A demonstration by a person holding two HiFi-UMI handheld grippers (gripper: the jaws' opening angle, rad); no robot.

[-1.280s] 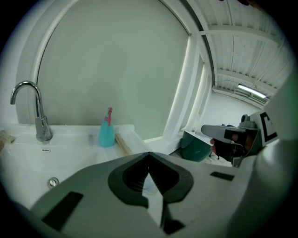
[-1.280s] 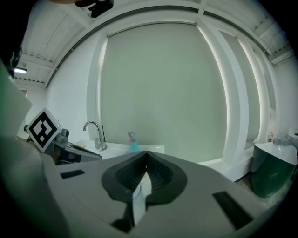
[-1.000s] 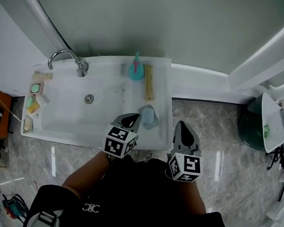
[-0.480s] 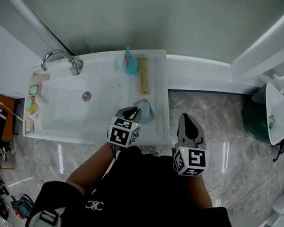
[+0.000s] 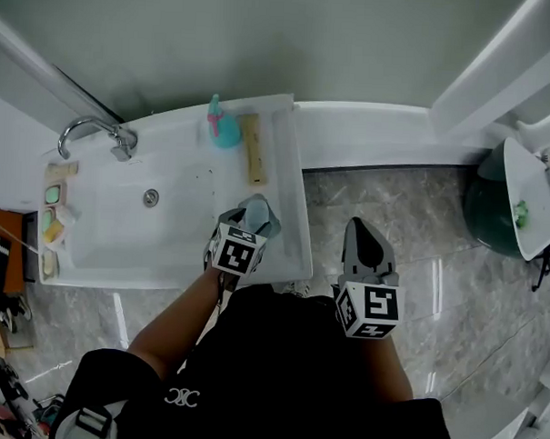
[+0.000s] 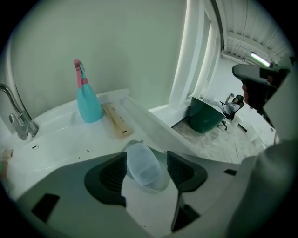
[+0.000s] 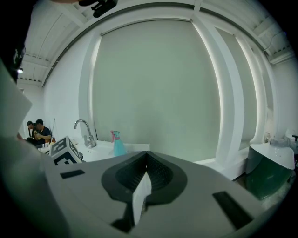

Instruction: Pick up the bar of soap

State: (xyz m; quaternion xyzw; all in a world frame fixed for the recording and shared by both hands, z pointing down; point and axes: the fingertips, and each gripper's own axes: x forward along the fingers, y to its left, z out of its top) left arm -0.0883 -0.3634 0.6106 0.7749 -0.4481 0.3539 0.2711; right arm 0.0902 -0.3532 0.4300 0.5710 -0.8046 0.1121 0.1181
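Left gripper (image 6: 148,173) jaws are opening, astride the pale blue bar of soap (image 6: 139,160) by the sink's (image 5: 293,215) right edge; right gripper (image 7: 145,163) jaws together, empty

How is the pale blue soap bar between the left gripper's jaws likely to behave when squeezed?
The soap bar looks smooth and rounded, so it may squirt out of a pinch. It seems solid, so probably stiff. The left gripper, its jaws opening around the bar, faces curved sides. On the glossy sink ledge, a nudged bar might slide.
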